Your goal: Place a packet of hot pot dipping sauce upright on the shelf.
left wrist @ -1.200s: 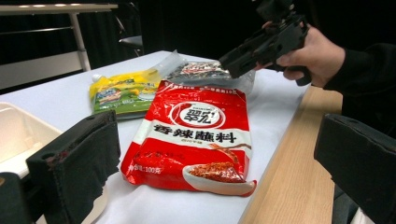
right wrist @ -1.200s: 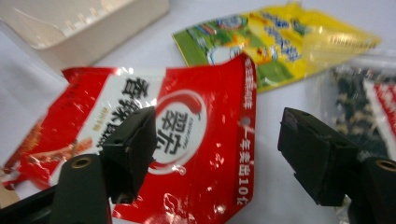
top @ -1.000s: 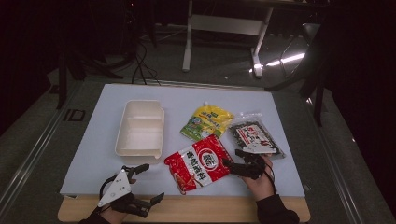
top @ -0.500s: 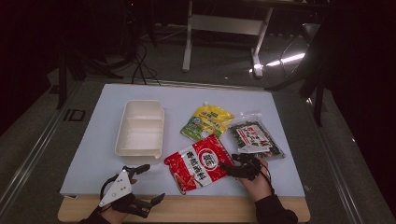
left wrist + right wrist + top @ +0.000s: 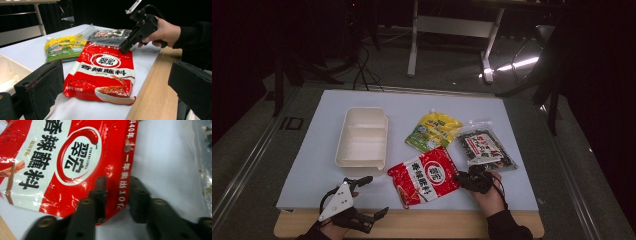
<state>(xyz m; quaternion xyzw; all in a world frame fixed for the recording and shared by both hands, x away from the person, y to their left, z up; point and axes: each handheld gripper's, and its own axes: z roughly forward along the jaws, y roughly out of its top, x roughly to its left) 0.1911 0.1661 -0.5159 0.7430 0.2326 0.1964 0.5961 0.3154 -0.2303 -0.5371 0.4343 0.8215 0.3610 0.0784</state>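
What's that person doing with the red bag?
A person works at the table with a gripper in each hand. The right gripper has just been closing its jaws around the sealed edge of the red seasoning bag; a gap still shows beside it. The left gripper waits open near the white tray.

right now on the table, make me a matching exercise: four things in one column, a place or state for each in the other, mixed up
Things:
1. red pouch
2. yellow pouch
3. dark packet
4. white tray

Places or states:
a. two empty compartments, left of the pouches
b. farthest right, clear wrapper
c. right gripper jaws astride its sealed edge
d. behind the red one, between tray and dark packet

Pairs: 1-c, 2-d, 3-b, 4-a
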